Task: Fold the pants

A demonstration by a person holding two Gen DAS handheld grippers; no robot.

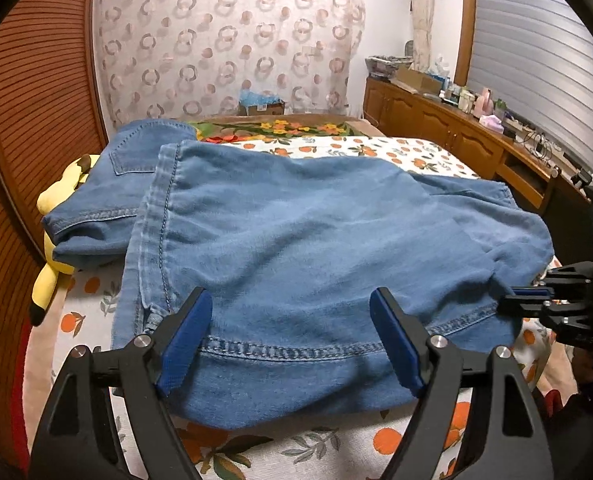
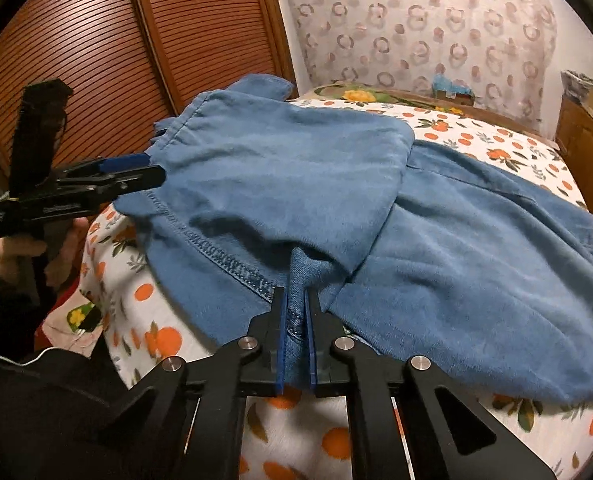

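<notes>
One pair of blue pants lies on the bed, on top of the sheet with the orange fruit on it. The pants are folded over, so one layer rests on another. Seen from the left wrist, their long way runs from the near edge of the bed toward the far end, where the waist part with a back pocket lies. The stitched hem lies at the near edge of the bed. One yellow soft toy lies on the bed just beside the pants, partly under them, on the side by the brown slatted doors. There are two grippers. The left gripper stands wide open, with one blue pad on each side of the hem and the cloth lying between them, not squeezed. The right gripper is pinched shut on the pants, with a fold of blue cloth squeezed between its two blue pads at the near edge of the bed.
</notes>
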